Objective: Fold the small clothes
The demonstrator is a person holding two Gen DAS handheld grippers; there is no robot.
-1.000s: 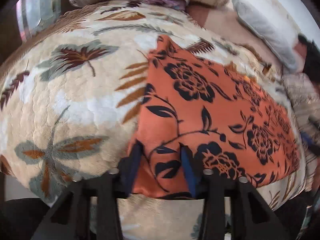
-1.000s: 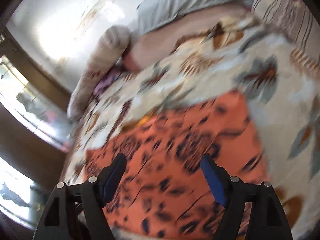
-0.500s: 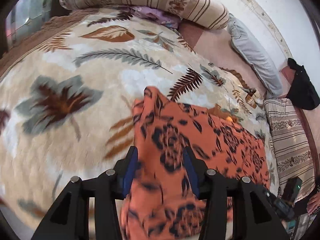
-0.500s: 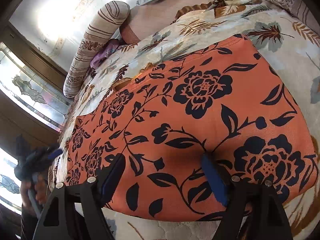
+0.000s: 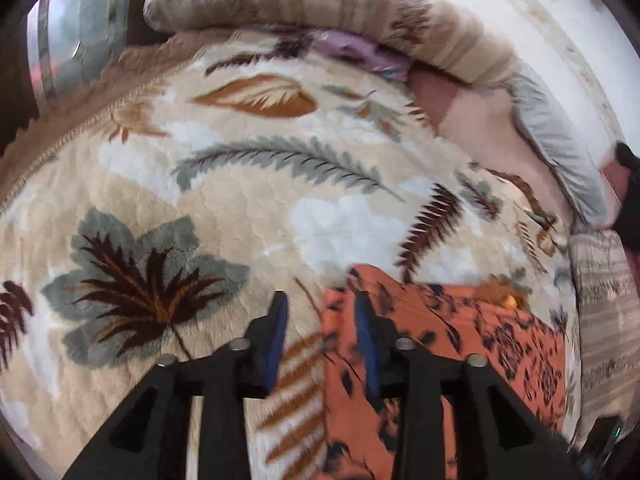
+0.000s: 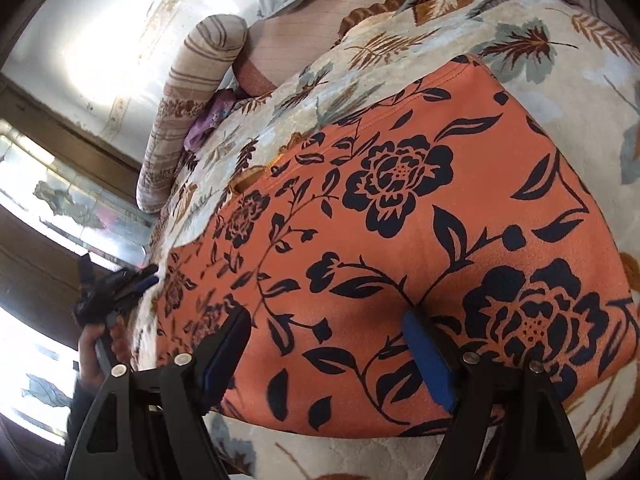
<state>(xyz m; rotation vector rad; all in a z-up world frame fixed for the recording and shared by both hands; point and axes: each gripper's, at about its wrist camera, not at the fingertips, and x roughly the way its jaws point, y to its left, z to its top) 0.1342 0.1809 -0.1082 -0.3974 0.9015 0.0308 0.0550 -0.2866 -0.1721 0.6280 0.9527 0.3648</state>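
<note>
An orange garment with a dark navy flower print [image 6: 400, 208] lies spread flat on a leaf-patterned blanket [image 5: 200, 184]. My right gripper [image 6: 328, 344] is open, low over the garment's near edge, with a pad on each side of a stem print. My left gripper [image 5: 320, 328] is open at the garment's left edge [image 5: 440, 352]; its left pad is over the blanket and its right pad over the cloth. In the right wrist view the left gripper [image 6: 116, 288] shows at the garment's far left corner, held by a hand.
A striped bolster [image 5: 320, 12] lies along the far side of the bed, with a purple cloth [image 5: 360, 52] tucked under it. A grey pillow [image 5: 556, 136] lies against the wall. A striped cushion [image 5: 608, 312] is at the right. A window [image 6: 48, 200] is at left.
My left gripper has moved left along the garment to its left edge and tilted up. My right gripper has come down low over the garment's near edge and stayed open.
</note>
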